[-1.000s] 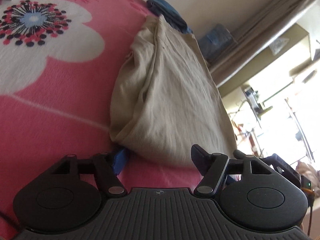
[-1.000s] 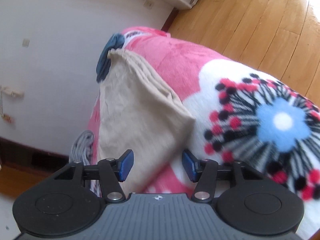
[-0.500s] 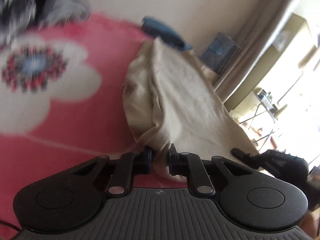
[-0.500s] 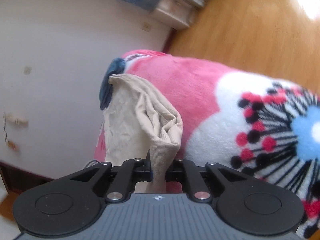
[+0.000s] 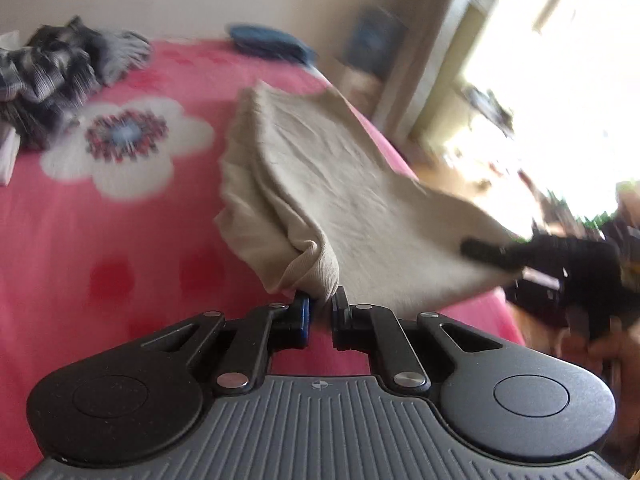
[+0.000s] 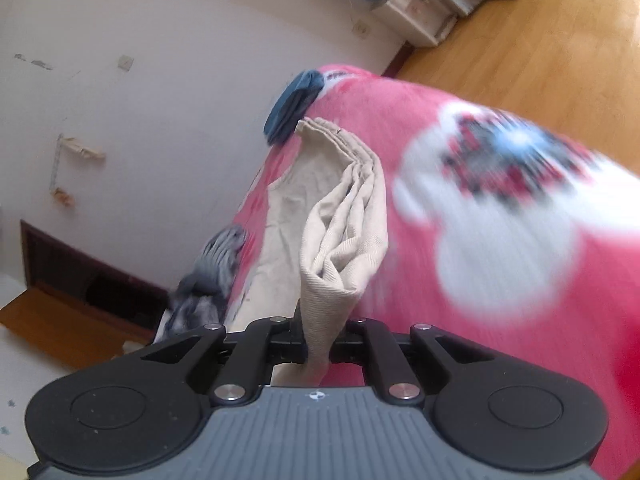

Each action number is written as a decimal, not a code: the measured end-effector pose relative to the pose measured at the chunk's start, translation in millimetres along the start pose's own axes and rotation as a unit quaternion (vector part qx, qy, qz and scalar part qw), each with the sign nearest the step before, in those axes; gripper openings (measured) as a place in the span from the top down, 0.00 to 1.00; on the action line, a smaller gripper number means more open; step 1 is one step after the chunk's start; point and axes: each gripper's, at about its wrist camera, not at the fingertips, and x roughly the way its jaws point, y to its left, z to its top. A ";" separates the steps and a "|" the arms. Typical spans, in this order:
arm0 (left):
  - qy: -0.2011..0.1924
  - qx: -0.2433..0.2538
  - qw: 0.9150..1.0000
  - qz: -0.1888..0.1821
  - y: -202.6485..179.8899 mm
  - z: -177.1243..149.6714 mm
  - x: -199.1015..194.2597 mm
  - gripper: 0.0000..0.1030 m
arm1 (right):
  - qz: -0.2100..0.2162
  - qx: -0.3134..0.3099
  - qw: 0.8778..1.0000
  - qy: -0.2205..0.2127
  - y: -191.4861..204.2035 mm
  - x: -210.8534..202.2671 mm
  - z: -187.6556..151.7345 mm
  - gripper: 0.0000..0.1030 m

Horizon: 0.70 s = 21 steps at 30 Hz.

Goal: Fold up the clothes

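Motion blur smears the pink blanket [image 5: 100,240] on the bed. The beige garment [image 5: 340,184], wrinkled and bunched, hangs lifted above it, left gripper [image 5: 320,312] and right gripper [image 6: 320,340] each clamping a near corner.

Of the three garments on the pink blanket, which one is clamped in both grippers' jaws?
The beige ribbed garment, pinched at two corners by the left gripper and right gripper. The grey striped pile and dark blue folded garment lie untouched.
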 end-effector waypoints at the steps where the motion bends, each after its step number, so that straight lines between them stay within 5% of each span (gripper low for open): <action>1: 0.020 0.014 1.000 -0.011 -4.6 -12.0 -9.6 0.92 | -0.007 0.003 1.000 0.003 -2.3 -14.9 -13.7 0.92; 6: 0.110 0.031 0.991 -0.071 -9.7 -61.7 -29.7 0.92 | -0.040 0.020 0.999 0.015 -13.8 -89.4 -82.0 0.92; 10: 0.173 -0.028 0.981 -0.089 9.1 -86.4 -7.6 0.90 | -0.071 0.031 0.997 0.029 -26.7 -128.8 -123.1 0.92; 13: 0.216 -0.063 0.971 -0.080 24.3 -99.0 4.4 0.85 | -0.111 0.042 0.992 0.053 -41.5 -132.2 -129.1 0.81; 16: 0.222 -0.060 0.972 -0.051 35.3 -106.4 -9.2 0.84 | -0.141 0.040 0.987 0.066 -49.1 -157.4 -129.0 0.73; 21: 0.176 -0.080 0.981 0.003 61.0 -97.5 -38.8 0.82 | -0.184 -0.104 0.977 0.032 -16.2 -199.1 -112.8 0.71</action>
